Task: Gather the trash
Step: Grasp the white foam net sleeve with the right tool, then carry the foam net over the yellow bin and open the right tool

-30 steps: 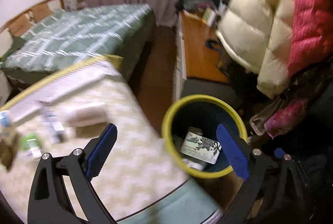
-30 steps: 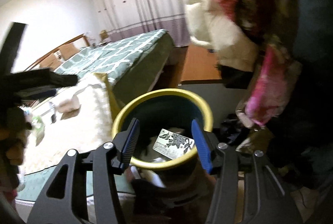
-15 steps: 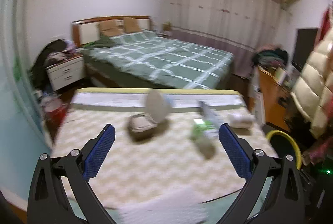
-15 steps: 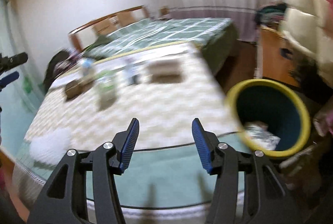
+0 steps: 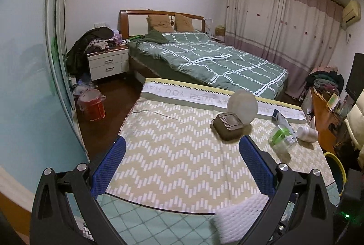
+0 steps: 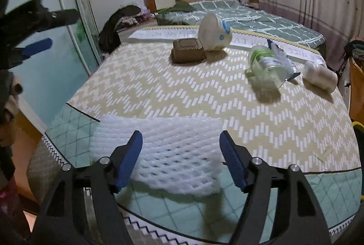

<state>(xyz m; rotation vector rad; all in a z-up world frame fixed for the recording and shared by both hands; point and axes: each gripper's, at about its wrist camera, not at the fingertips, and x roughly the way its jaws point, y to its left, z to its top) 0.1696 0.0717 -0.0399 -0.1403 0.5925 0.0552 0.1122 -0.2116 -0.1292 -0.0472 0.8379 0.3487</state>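
Observation:
Trash lies on the patterned tablecloth point(image 6: 159, 94). A white foam net point(image 6: 168, 149) lies at the near edge, between the fingers of my open, empty right gripper point(image 6: 180, 158); it also shows in the left wrist view point(image 5: 241, 215). Farther off are a brown box point(image 6: 187, 54), a white cup point(image 6: 213, 31), a clear green-labelled bottle point(image 6: 266, 65) and a white bottle point(image 6: 320, 75). My left gripper point(image 5: 179, 165) is open and empty above the table's near left part. The yellow-rimmed bin point(image 5: 336, 167) shows at the right edge.
A bed with a green checked cover point(image 5: 211, 60) stands behind the table. A white nightstand point(image 5: 108, 64) piled with clothes and a red bucket point(image 5: 93, 104) are at the left. A wooden desk point(image 5: 325, 113) is at the right.
Both grippers have swung away from the bin to face the table. The right gripper now has the foam net between its open fingers.

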